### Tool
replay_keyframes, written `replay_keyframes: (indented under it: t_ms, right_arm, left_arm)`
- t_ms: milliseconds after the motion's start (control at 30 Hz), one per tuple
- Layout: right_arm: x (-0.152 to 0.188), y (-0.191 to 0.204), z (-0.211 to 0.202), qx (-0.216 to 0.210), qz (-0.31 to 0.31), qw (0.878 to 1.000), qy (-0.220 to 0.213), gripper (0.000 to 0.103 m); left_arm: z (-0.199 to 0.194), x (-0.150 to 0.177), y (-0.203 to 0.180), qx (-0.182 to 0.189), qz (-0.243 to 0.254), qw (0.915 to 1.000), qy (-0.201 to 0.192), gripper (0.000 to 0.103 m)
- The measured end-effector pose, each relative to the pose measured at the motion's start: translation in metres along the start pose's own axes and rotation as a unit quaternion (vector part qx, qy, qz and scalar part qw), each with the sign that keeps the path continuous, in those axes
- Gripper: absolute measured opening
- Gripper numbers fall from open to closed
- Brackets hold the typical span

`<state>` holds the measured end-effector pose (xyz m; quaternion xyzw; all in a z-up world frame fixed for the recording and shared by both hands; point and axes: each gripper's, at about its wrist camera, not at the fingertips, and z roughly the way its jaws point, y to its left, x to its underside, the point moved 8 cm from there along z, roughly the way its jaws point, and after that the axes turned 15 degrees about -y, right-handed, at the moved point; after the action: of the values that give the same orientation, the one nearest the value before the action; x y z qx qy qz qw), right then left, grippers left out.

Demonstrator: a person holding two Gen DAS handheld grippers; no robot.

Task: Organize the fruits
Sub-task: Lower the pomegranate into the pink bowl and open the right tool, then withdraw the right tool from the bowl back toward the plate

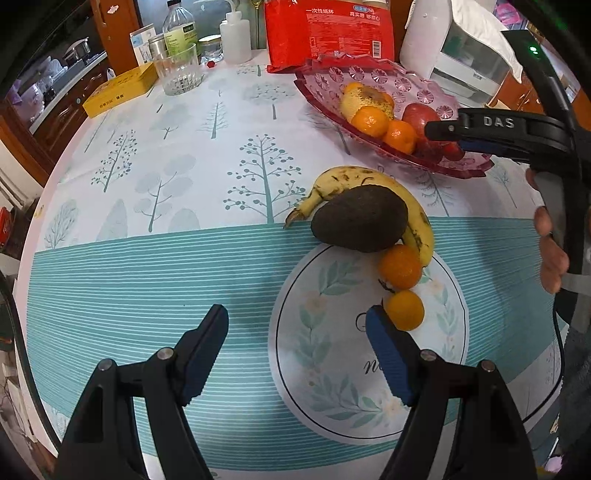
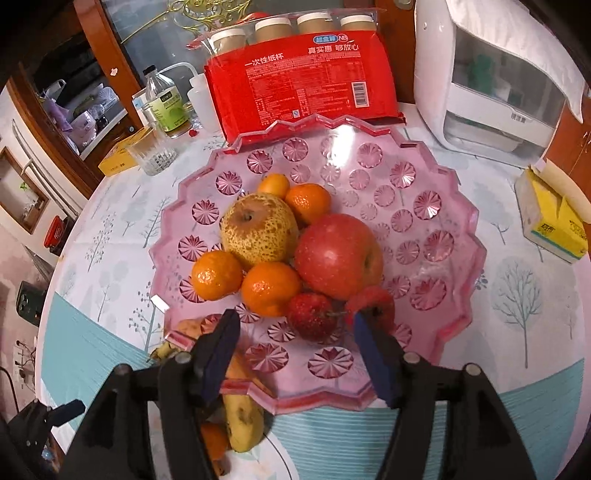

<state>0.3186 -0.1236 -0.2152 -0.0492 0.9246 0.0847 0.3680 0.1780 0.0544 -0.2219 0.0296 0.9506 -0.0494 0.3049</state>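
A pink glass fruit bowl [image 2: 436, 236] [image 1: 373, 74] holds a pear [image 2: 258, 229], a red apple [image 2: 336, 254], several tangerines [image 2: 269, 288] and two small red fruits [image 2: 312, 315]. On the table near it lie a banana [image 1: 373, 181], a dark avocado [image 1: 360, 218] and two tangerines [image 1: 400, 266] [image 1: 404, 310]. My left gripper [image 1: 297, 350] is open and empty, its right finger beside the nearer tangerine. My right gripper [image 2: 291, 354] is open and empty over the bowl's near rim; it also shows in the left wrist view [image 1: 480, 129].
A red paper-cup package [image 2: 310, 81], a glass tumbler [image 1: 179, 70], bottles [image 1: 179, 26], a yellow box [image 1: 118, 88] and a white appliance [image 2: 480, 81] stand at the table's back. A yellow tissue box [image 2: 554, 214] sits at the right.
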Motion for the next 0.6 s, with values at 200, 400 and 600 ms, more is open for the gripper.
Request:
replay_keyframes:
  t_ms: [200, 400, 600]
  right_arm:
    - [0.006, -0.002, -0.019, -0.003, -0.004, 1.0, 0.0, 0.064]
    - [0.016, 0.002, -0.042, -0.009, -0.013, 1.0, -0.001, 0.064]
    - [0.028, 0.012, -0.065, -0.016, -0.029, 0.999, -0.003, 0.064]
  left_arm:
    - [0.001, -0.002, -0.006, 0.0, 0.011, 0.9999, -0.003, 0.076]
    - [0.001, -0.005, -0.007, -0.004, 0.012, 0.9999, -0.008, 0.076]
    - [-0.002, -0.012, 0.0, -0.011, 0.008, 0.9997, -0.021, 0.076]
